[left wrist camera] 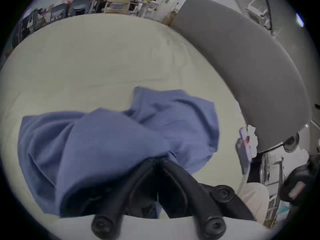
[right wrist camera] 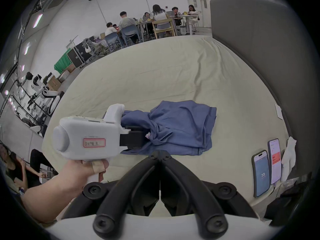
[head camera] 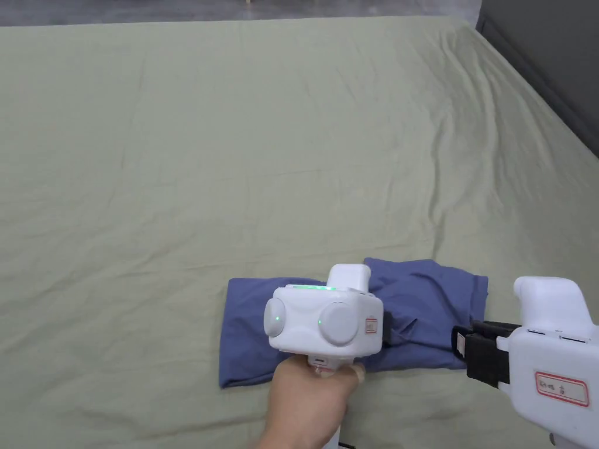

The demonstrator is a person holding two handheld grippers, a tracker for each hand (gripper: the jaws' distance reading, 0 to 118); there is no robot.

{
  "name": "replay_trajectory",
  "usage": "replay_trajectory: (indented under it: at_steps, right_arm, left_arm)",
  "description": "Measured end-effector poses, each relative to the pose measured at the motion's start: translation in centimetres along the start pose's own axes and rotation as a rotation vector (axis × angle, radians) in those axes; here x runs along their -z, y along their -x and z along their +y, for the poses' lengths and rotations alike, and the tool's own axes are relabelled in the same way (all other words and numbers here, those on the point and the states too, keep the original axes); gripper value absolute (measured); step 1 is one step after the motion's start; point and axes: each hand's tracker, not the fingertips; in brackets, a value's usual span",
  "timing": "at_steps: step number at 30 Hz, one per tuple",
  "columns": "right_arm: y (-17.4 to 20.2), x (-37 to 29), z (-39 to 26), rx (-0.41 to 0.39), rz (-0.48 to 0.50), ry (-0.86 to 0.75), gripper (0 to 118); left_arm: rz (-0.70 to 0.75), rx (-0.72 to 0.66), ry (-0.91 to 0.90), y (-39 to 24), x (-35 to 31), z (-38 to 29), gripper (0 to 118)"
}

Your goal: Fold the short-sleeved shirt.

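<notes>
Lying partly folded near the front of the pale green bedsheet (head camera: 234,146), the blue short-sleeved cotton shirt (head camera: 421,304) bunches at its middle. The left gripper (left wrist camera: 158,159) pinches that bunched fabric; carrying it across low and level should keep layers aligned. The right gripper (right wrist camera: 160,152), jaws together and empty, hovers just beside the hem.

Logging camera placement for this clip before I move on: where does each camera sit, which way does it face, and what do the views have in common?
Head view: on the person's head, looking down at the bed sheet and blue shirt; left gripper, hand and right gripper show.
Left gripper view: low behind the left gripper, jaws closed on bunched shirt, facing the grey headboard.
Right gripper view: behind the right gripper, jaws together, just short of the shirt's near edge; left gripper and forearm show.
Shared: shirt, sheet, headboard.
</notes>
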Motion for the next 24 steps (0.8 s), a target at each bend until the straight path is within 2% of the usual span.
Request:
replay_trajectory:
  at_steps: [3, 5, 8, 9, 10, 11, 13, 14, 15, 17, 19, 20, 22, 24]
  right_arm:
    - [0.3, -0.3, 0.2, 0.002, 0.008, -0.013, 3]
    - [0.7, -0.4, 0.5, -0.002, 0.025, -0.019, 3]
    - [1.2, -0.1, 0.6, -0.015, 0.043, -0.025, 3]
    - [1.5, 0.2, 0.6, -0.019, 0.053, -0.023, 3]
    - [1.7, 0.4, 0.6, -0.018, 0.064, -0.019, 3]
    - [2.0, 0.6, 0.6, -0.015, 0.077, -0.013, 3]
    - [2.4, 1.2, 0.5, -0.013, 0.097, 0.004, 3]
    - [2.7, 1.4, 0.4, -0.014, 0.102, 0.011, 3]
    - [2.9, 1.6, 0.3, -0.017, 0.11, 0.017, 3]
    - [3.3, 1.9, 0.3, -0.023, 0.124, 0.03, 3]
    - [3.5, 2.2, 0.3, -0.03, 0.132, 0.038, 3]
    - [3.7, 2.2, 0.4, -0.035, 0.135, 0.04, 3]
    - [3.9, 2.3, 0.5, -0.044, 0.138, 0.046, 3]
    - [4.1, 2.2, 0.6, -0.051, 0.144, 0.05, 3]
  left_arm:
    - [-0.111, 0.061, -0.051, -0.3, -3.8, 0.3, 0]
    - [-0.165, 0.042, -0.123, 1.6, -7.2, 0.2, 0]
    - [-0.17, -0.096, -0.195, 7.1, -11.3, -0.1, 0]
    - [-0.168, -0.181, -0.215, 10.3, -12.4, -0.4, 0]
    - [-0.152, -0.242, -0.231, 12.9, -13.1, -0.8, 11]
    - [-0.135, -0.284, -0.255, 15.5, -13.7, -1.4, 52]
    - [-0.124, -0.345, -0.238, 20.0, -14.0, -2.0, 89]
    - [-0.135, -0.379, -0.198, 21.8, -13.6, -2.4, 103]
    - [-0.174, -0.409, -0.297, 23.8, -14.2, -3.1, 118]
    - [-0.223, -0.461, -0.15, 26.1, -13.8, -1.4, 118]
    - [-0.213, -0.466, -0.147, 27.8, -12.9, -0.9, 118]
    - [-0.215, -0.461, -0.143, 23.6, -10.8, -4.3, 118]
    - [-0.288, -0.468, -0.087, 22.7, -8.9, -4.7, 118]
    - [-0.368, -0.457, -0.108, 22.4, -8.1, -4.8, 118]
